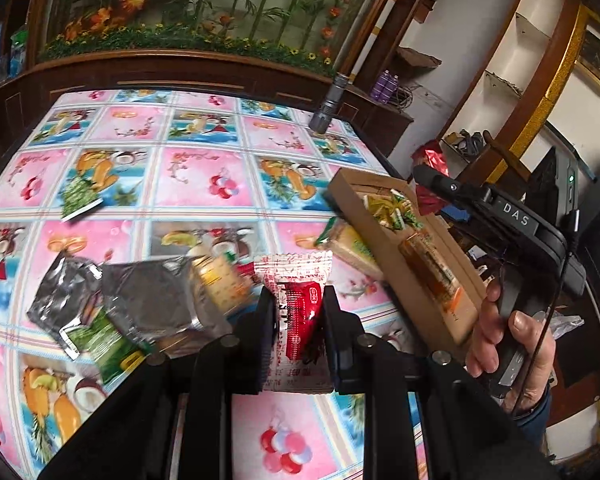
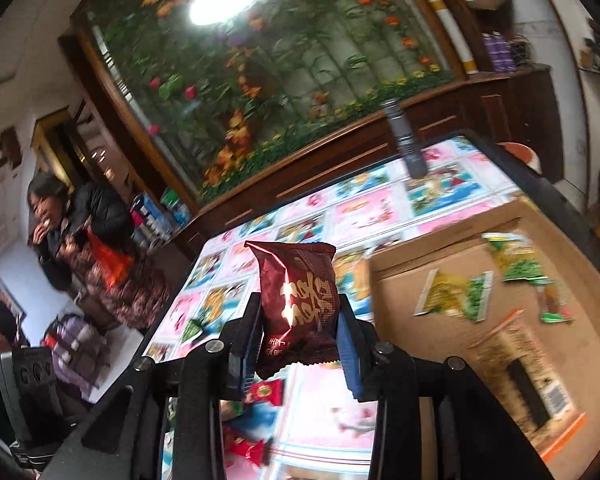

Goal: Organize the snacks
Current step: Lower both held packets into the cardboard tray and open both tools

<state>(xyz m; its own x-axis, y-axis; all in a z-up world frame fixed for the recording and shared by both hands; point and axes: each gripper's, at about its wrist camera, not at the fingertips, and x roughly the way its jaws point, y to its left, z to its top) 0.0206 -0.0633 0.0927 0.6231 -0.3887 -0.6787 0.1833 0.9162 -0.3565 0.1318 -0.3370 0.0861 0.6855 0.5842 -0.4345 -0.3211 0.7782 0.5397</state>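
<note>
Maroon packet point(image 2: 300, 304) upright in right gripper point(image 2: 300, 334), red-white sachet point(image 1: 298, 320) lengthwise in left gripper point(image 1: 296, 336).

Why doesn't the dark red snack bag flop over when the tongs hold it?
The dark red bag looks puffed with air, so it probably stays fairly stiff and light. Its shiny wrapper may be slippery. The right tongs squeeze only its lower half, so it might wobble.

The left tool point(image 1: 296, 312) is black with round silver screws; the right tool point(image 2: 300, 324) adds blue pads.
</note>
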